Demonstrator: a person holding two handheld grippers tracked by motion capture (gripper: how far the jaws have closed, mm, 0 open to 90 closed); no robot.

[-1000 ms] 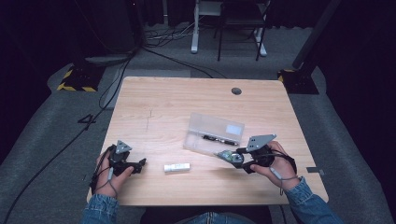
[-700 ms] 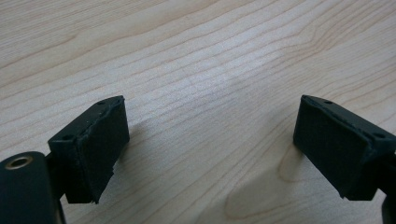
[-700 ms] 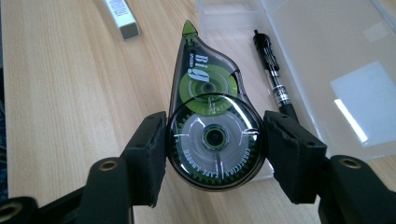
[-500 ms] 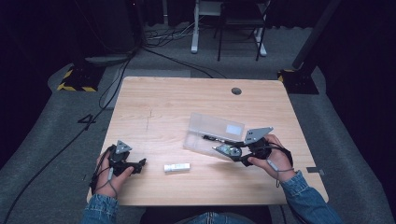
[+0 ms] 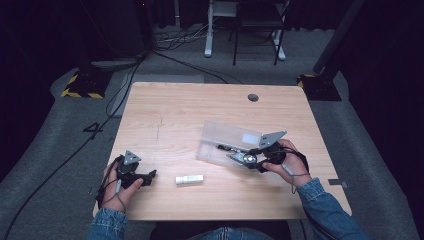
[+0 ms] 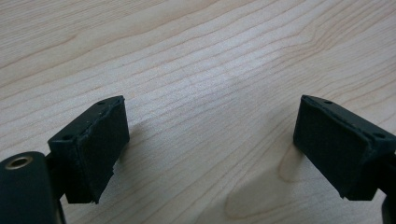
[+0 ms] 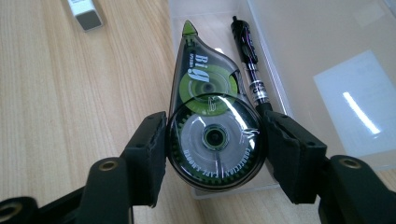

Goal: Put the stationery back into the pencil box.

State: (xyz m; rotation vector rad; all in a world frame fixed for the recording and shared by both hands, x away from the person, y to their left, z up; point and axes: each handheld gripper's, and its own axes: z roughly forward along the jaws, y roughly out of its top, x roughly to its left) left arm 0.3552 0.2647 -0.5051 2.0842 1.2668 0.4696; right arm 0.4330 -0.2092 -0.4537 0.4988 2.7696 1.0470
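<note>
Nearest the person, the left gripper (image 5: 150,176) rests low on the wooden table (image 5: 190,105) near its front left corner, its jaws standing wide apart with bare wood between them. Just beyond it, toward the middle, a small white eraser (image 5: 189,179) lies flat on the table, apart from both grippers. The right gripper (image 5: 239,158) is clamped on a correction tape dispenser (image 7: 210,126), both pads pressed against its round, clear body; the green tip points away from the hand. The dispenser is held over the near edge of the open clear plastic case (image 5: 230,135), which lies right of centre. Inside the case, just beside the dispenser, lies a black pen (image 7: 247,58).
</note>
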